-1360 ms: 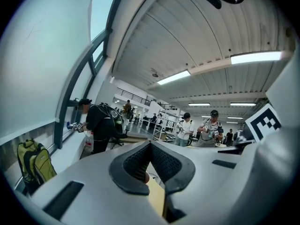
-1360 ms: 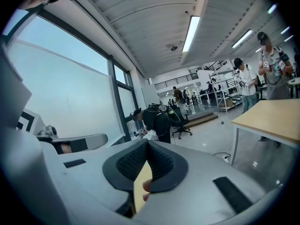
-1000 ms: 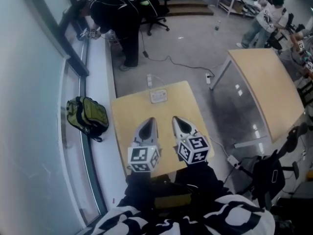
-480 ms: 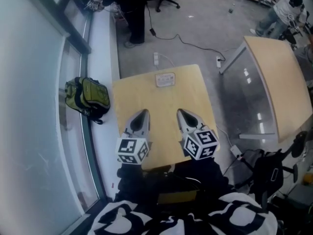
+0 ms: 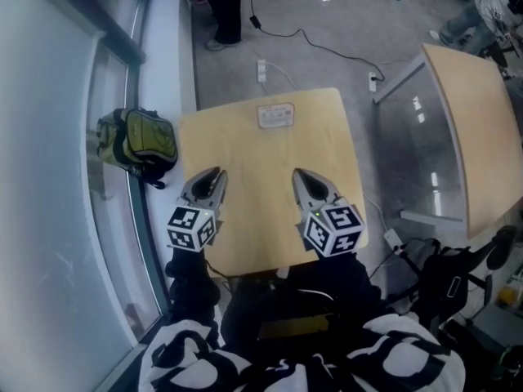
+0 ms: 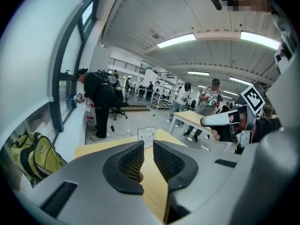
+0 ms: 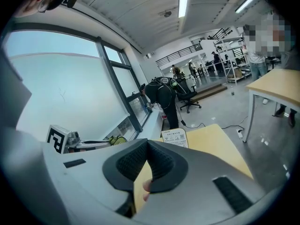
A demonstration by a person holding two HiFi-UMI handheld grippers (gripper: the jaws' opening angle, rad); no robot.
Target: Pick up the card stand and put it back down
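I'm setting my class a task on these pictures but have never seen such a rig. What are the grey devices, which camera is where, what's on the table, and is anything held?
No robot here: a person holds a two-jaw gripper in each hand. One picture looks down from a camera on the person's head; the other two come from cameras riding on each gripper, looking along its jaws. The left gripper and right gripper hover over a wooden table. A card stand stands at its far edge. Nothing is held: the left jaws have just been opening, nothing between them; the right jaws are together.
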